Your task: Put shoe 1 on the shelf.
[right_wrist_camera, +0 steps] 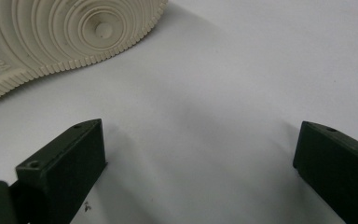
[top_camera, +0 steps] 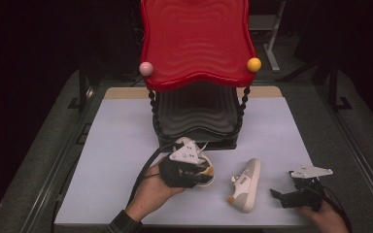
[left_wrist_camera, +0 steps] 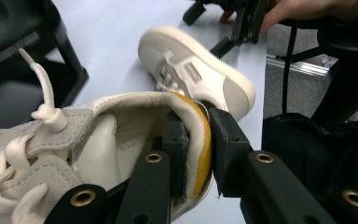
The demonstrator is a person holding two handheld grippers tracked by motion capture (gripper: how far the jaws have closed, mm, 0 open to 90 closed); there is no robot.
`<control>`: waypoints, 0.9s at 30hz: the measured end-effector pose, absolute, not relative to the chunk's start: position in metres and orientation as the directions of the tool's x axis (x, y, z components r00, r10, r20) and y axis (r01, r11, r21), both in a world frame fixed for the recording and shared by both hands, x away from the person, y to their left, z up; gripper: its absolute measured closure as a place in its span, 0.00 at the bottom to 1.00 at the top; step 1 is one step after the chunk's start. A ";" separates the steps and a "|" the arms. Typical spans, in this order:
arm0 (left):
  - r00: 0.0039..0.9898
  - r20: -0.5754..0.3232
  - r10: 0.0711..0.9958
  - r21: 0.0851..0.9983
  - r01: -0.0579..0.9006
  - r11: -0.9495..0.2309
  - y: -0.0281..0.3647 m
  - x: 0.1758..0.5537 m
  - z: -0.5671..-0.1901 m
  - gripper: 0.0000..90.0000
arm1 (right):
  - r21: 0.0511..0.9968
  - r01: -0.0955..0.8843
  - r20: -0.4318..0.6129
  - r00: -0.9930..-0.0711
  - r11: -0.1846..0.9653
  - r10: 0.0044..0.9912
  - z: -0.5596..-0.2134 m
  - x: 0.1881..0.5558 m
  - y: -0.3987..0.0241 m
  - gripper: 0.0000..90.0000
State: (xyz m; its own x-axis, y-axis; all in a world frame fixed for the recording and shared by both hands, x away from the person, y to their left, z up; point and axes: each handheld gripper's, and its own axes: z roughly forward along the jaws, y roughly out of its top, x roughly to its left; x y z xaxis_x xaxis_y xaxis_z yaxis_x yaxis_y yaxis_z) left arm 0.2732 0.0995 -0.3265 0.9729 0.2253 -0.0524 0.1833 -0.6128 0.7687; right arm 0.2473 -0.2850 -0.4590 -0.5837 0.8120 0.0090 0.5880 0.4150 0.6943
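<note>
- Held shoe (left_wrist_camera: pixel 121 126) – cream sneaker w/ grey suede and loose laces, in front of the rack's black lower shelf (top_camera: pixel 196 114); judging by the high view it's off the table.
- Left gripper (left_wrist_camera: pixel 198 144) pinches its heel collar: one jaw inside the shoe, the other outside against the orange heel tab (left_wrist_camera: pixel 204 154).
- Second shoe (top_camera: pixel 245 184) lies on its side on the pale mat (top_camera: pixel 111 145), between the two hands, apart from both grippers.
- Right gripper (right_wrist_camera: pixel 200 158) rests low on the mat by that shoe's sole, jaws spread wide, nothing between them.
- Red wavy top shelf (top_camera: pixel 194 43) w/ pink and yellow knobs stands behind.
- Step, as I read it: carrying shoe no. 1 toward the rack. Next move needs the toe aimed into the lower shelf, clear of the posts – then release.
</note>
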 end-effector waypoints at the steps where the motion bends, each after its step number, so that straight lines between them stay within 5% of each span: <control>1: 0.973 -0.052 0.225 0.769 0.183 -0.613 0.099 0.273 -0.327 0.86 | 0.694 0.588 0.009 -0.584 0.415 0.812 -0.459 0.247 -0.285 0.02; 27: 0.977 0.139 0.161 0.752 0.002 -0.659 0.089 0.372 -0.295 0.86 | 0.695 0.587 0.009 -0.584 0.415 0.812 -0.459 0.247 -0.285 0.02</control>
State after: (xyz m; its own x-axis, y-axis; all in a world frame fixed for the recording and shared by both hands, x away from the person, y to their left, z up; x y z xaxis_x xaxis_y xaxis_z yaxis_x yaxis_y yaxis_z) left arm 0.3722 0.0894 -0.2948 0.9771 0.1612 0.1388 0.0019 -0.6590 0.7521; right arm 0.2473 -0.2850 -0.4590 -0.5839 0.8118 0.0090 0.5871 0.4146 0.6953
